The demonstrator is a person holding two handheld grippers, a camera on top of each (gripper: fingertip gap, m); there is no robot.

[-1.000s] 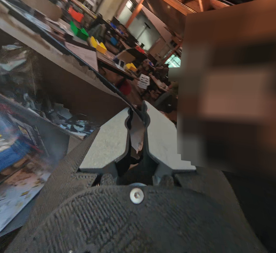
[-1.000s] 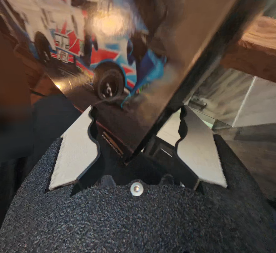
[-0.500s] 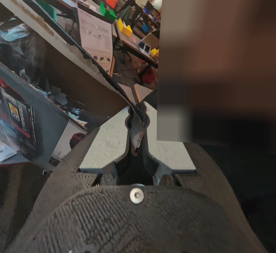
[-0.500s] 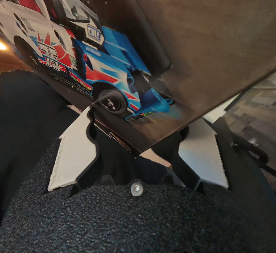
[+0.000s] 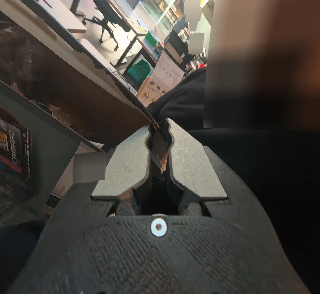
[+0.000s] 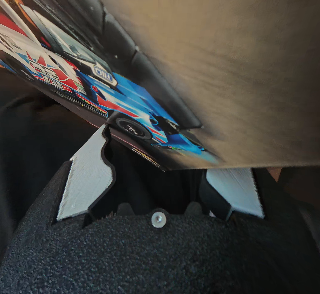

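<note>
My left gripper is shut on a torn cardboard flap at the open end of a cardboard box, and the box's brown inside shows to its left. In the right wrist view the same box fills the upper frame, its printed face showing a blue, white and red race car. My right gripper is open, with the box's lower corner between its fingers. The left fingertip touches the box's edge. The box hides the right fingertip.
A person in dark clothing is close on the right behind the left gripper. Beyond are desks, a black office chair, green bins and a printed sheet on a stand. The left gripper's tips are roughly 35 cm from the right gripper's.
The left gripper and box have tilted, so its view has swung from the ceiling to the desks and floor. In the right view the box's corner has slid right over the right fingertip.
</note>
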